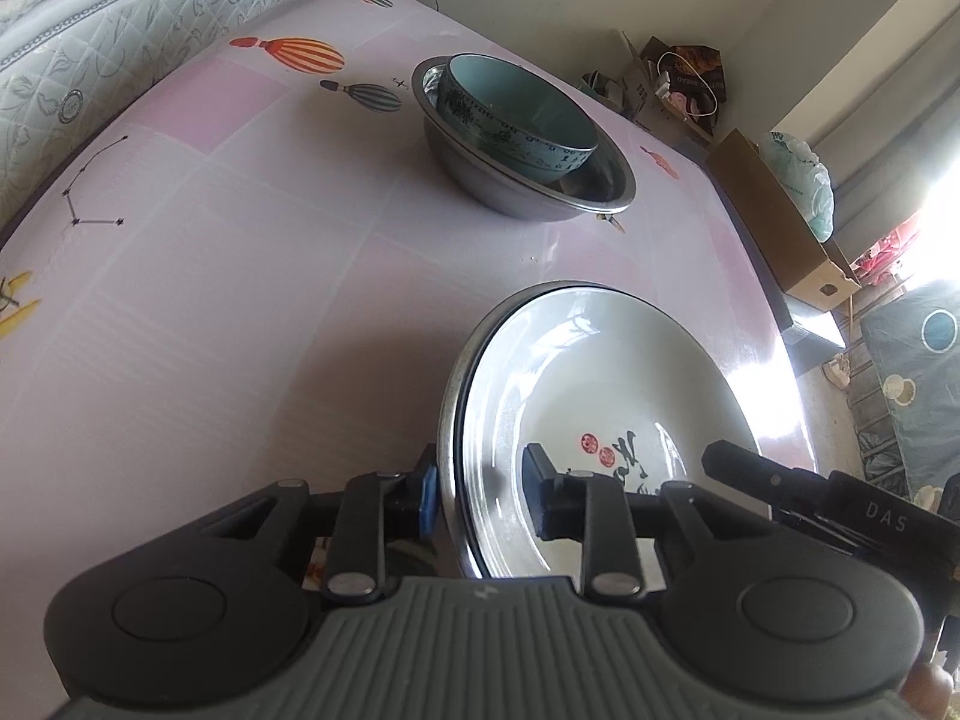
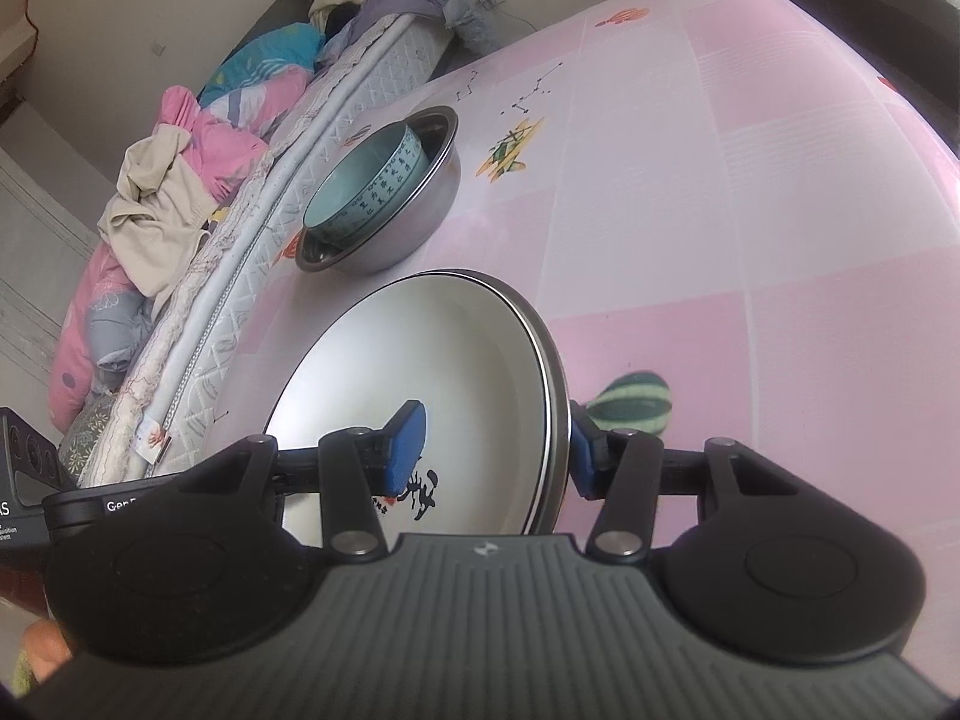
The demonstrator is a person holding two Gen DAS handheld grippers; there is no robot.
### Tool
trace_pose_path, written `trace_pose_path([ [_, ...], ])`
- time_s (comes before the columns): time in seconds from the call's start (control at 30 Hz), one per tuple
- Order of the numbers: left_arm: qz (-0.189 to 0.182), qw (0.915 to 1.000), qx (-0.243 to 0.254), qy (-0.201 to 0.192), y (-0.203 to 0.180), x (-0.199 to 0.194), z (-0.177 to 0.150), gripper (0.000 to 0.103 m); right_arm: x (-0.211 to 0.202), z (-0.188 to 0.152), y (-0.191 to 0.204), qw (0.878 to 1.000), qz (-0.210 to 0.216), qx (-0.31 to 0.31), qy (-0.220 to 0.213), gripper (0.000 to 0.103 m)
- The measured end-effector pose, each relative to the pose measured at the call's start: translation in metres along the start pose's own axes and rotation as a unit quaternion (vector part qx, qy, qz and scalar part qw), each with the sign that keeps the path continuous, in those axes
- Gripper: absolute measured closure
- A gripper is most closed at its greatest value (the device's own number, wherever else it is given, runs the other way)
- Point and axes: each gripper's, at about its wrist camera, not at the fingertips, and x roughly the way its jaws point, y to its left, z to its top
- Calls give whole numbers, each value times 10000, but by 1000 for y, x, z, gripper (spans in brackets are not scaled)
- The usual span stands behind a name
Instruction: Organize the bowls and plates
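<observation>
A white plate (image 1: 600, 384) with black calligraphy and red seals lies in a metal plate on the pink tablecloth; it also shows in the right wrist view (image 2: 444, 354). My left gripper (image 1: 480, 495) is open, its jaws astride the plates' left rim. My right gripper (image 2: 495, 450) is open, its jaws astride the opposite rim. Farther off, a light blue bowl (image 1: 522, 114) sits tilted inside a steel bowl (image 1: 516, 180); both show in the right wrist view, the blue bowl (image 2: 366, 192) inside the steel bowl (image 2: 402, 234).
A quilted mattress edge (image 1: 90, 60) borders the table, with piled clothes and bedding (image 2: 180, 180) on it. A cardboard box (image 1: 780, 222) and clutter stand past the table's far edge. The tablecloth (image 2: 750, 240) is printed with balloons and planes.
</observation>
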Motion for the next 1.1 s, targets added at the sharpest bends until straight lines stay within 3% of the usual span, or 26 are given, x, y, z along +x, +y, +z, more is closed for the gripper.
trace_pose_path([
  [0.23, 25, 10000, 37, 39, 5, -17, -25, 74, -29, -40, 7, 9999, -92, 138, -45, 54],
  [0.47, 123, 9995, 299, -60, 1, -19, -29, 73, -39, -58, 10, 9994, -160, 187, -238, 55],
  [0.53, 241, 9988, 399, -139, -1, -22, -31, 68, -40, -60, 11, 9991, -236, 173, -291, 55],
  [0.6, 367, 9978, 491, -244, -4, -26, -33, 54, -42, -63, 13, 9988, -342, 110, -344, 55],
  [0.87, 684, 9948, 606, -454, -7, -47, -37, 38, -63, -75, 12, 9972, -544, 97, -510, 50],
  [1.1, 1087, 9906, 666, -506, -13, -71, -39, 24, -87, -81, 23, 9956, -595, -15, -726, 32],
])
